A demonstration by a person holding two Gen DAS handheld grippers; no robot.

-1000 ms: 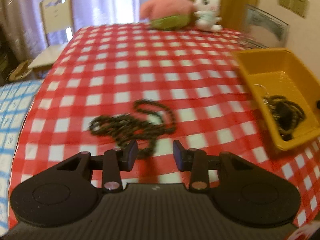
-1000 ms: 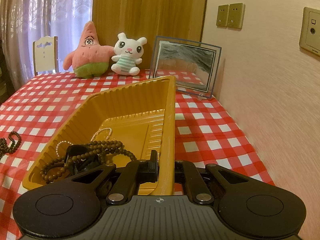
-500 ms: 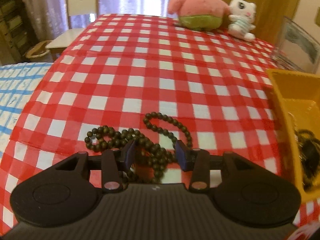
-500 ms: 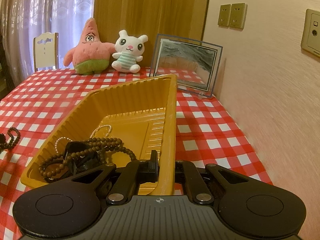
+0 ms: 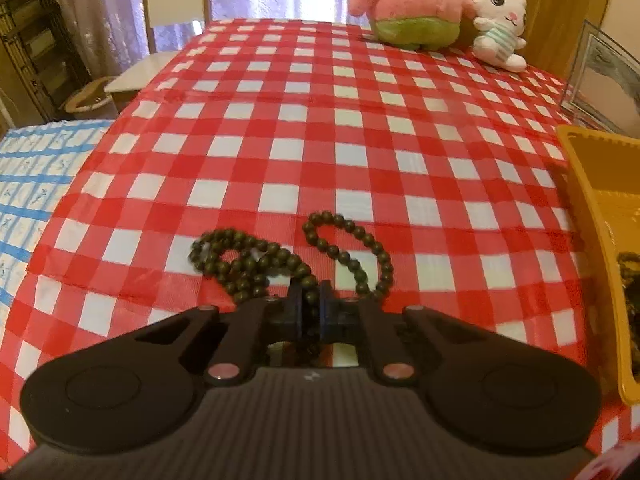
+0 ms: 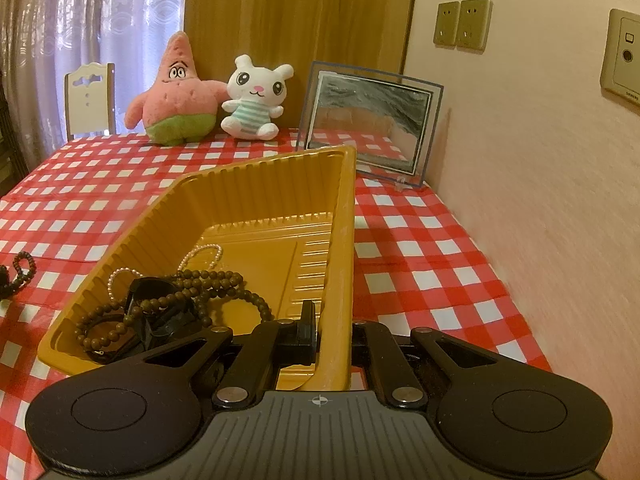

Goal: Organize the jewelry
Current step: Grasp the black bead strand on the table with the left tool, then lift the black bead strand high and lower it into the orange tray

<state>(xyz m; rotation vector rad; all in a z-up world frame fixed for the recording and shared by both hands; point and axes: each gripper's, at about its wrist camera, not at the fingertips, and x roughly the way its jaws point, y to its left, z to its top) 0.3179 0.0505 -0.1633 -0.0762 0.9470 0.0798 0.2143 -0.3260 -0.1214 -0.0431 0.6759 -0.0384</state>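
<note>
A dark bead necklace [image 5: 256,260] lies in loops on the red-checked tablecloth. My left gripper [image 5: 310,304] is shut on its near strand. A loop of it shows at the far left of the right wrist view [image 6: 22,268]. My right gripper [image 6: 330,328] is shut on the right wall of the yellow tray [image 6: 340,240]. The tray holds a brown bead string [image 6: 192,292], a pearl strand [image 6: 200,252] and a black item [image 6: 156,308]. The tray's edge shows in the left wrist view [image 5: 592,208].
Pink star plush [image 6: 176,96] and white bunny plush [image 6: 256,100] sit at the table's far edge, beside a framed picture [image 6: 368,120]. A wall runs along the right. A white chair [image 5: 172,0] and a blue-checked cloth [image 5: 36,176] are to the left.
My left gripper moved forward over the necklace and shut on its near strand. The right gripper kept its hold on the tray wall.
</note>
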